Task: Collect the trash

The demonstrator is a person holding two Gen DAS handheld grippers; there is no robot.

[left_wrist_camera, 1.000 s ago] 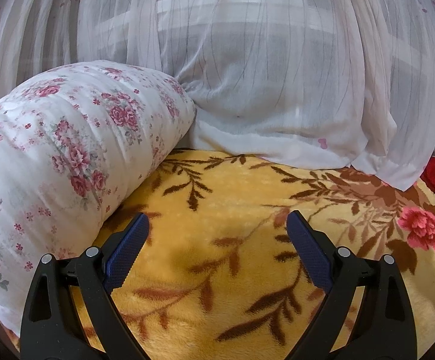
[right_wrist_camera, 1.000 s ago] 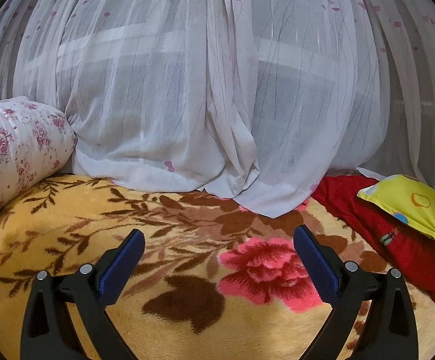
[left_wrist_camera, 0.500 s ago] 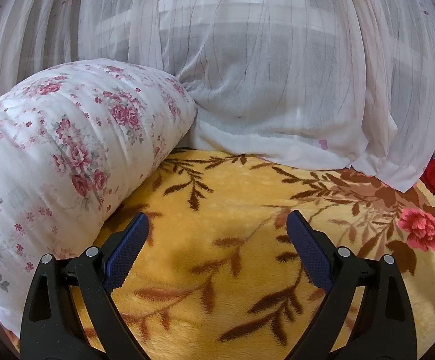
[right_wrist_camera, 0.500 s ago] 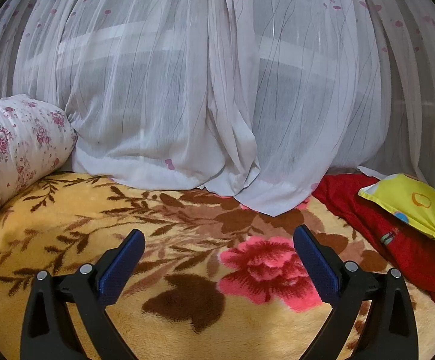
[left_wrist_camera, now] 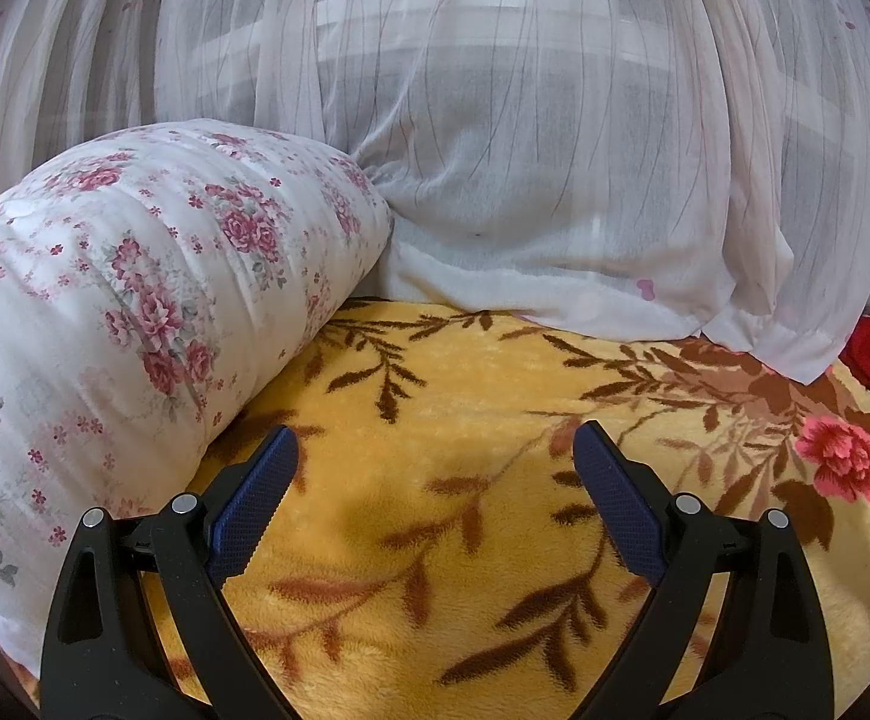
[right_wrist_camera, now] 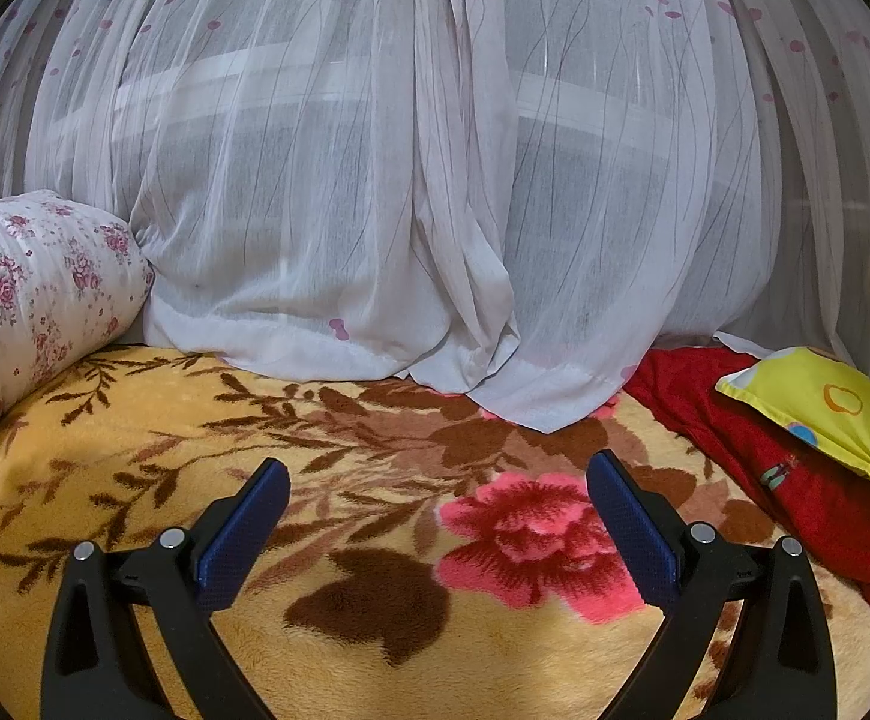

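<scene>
1. Left gripper (left_wrist_camera: 435, 450): jaws spread wide, nothing between them, over the yellow blanket (left_wrist_camera: 465, 396). The floral pillow (left_wrist_camera: 135, 312) lies at its 10 o'clock, just beside the left finger. A sweep that way could, I think, snag the pillowcase.
2. No trash shows in either view, so the thing to collect is not located yet. The main risk from here is closing on bedding instead of litter.
3. The curtain (right_wrist_camera: 375, 210) hangs at 12 o'clock, its hem resting on the blanket. Anything tucked under it is hidden, and probing there could catch and drag the thin cloth.
4. Right gripper (right_wrist_camera: 438, 480): also released and empty, above the pink flower print (right_wrist_camera: 531, 540).
5. At its 2 o'clock a yellow cushion (right_wrist_camera: 825, 408) lies on red cloth (right_wrist_camera: 795, 492). The plush pile could grab a pad.
6. No brand, label or readable writing anywhere; a small mark on the red cloth is too small to make out.
</scene>
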